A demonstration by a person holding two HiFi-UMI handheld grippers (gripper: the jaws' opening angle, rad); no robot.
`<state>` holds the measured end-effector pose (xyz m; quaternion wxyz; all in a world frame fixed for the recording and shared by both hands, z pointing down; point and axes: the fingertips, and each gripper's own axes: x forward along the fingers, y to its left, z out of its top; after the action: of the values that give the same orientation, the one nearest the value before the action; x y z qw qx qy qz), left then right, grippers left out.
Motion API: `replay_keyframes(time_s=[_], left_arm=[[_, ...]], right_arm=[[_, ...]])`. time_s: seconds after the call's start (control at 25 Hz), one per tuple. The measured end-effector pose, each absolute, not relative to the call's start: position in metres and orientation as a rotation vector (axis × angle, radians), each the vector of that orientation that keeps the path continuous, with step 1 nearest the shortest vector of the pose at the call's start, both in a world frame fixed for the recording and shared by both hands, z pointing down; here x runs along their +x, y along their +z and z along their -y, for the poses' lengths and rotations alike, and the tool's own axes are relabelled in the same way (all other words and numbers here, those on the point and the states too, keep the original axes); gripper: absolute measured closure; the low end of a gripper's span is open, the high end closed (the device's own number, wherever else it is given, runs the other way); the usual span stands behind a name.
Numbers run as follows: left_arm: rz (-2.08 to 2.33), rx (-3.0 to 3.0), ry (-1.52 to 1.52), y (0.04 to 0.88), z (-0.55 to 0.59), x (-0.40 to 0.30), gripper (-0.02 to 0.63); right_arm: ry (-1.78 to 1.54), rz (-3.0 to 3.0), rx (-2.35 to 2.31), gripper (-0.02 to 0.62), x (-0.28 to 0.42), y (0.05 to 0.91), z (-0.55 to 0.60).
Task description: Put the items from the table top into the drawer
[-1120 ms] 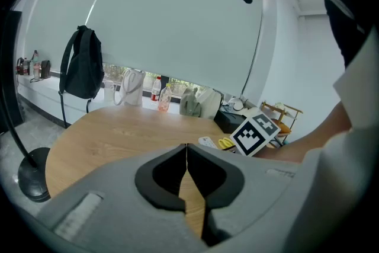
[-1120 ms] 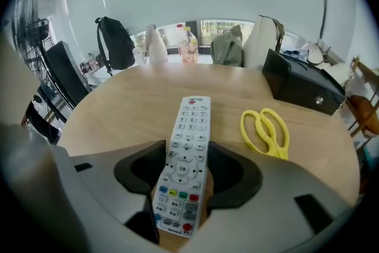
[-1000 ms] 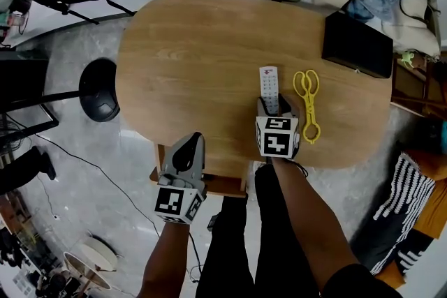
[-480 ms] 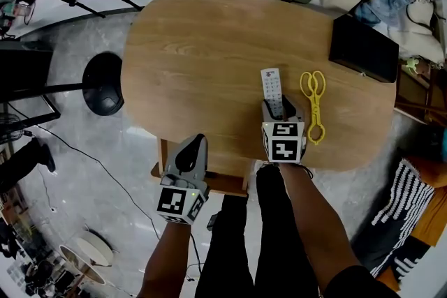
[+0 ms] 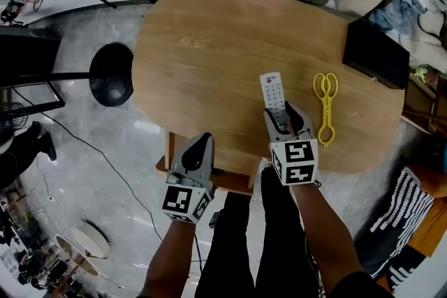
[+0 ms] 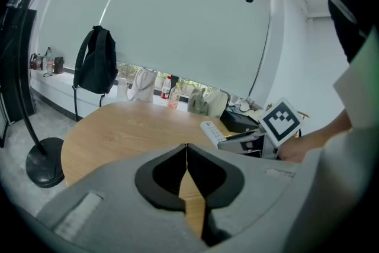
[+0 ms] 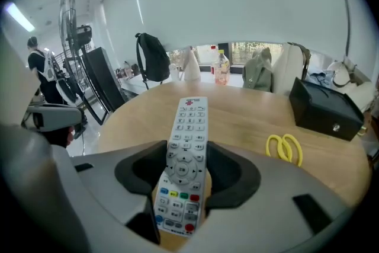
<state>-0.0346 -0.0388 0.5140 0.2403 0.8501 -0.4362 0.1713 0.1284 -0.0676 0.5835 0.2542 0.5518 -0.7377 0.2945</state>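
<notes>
**A:** Writing anywhere that can be read?

**B:** None. The long white remote control (image 7: 188, 127) has a small red mark at its far end and print on its keys, all too small to make out. Near its close end sits a row of yellow, green and red keys. The cubes on both grippers bear only black-and-white square patterns.

**A:** And who has the remote control?

**B:** The right gripper (image 7: 185, 157). Its two dark pads are closed against the long sides of the remote control, about at the round key cluster. The close end sticks out behind the fingers and the longer part reaches out past the fingertips, over the oval wooden table (image 5: 209, 45). Whether it touches the wood I cannot tell.

**A:** What lies near those fingers?

**B:** Yellow plastic tongs (image 5: 325, 105) lie flat on the table just to the right of the fingertips, apart from them. A black rectangular box (image 5: 376, 52) stands farther off, beyond the tongs and to the right.

**A:** The other one?

**B:** The left gripper (image 6: 187, 160) has its pads pressed together with nothing between them. Its tips sit at the near edge of the table, well left of the remote control.
</notes>
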Motion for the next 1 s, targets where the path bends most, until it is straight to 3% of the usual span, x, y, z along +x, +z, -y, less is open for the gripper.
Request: replay_keyframes(time_s=[0.4, 1.0], left_arm=[[1.314, 2.254, 0.421, 0.512, 0.021, -0.078, 0.586], [1.560, 2.039, 0.363, 0.526, -0.047, -0.201, 0.586]], right_arm=[[0.696, 2.151, 1.259, 0.383, 0.049, 0.558, 0.036], [0.483, 2.259, 0.736, 0.383, -0.118, 0.605, -0.062]])
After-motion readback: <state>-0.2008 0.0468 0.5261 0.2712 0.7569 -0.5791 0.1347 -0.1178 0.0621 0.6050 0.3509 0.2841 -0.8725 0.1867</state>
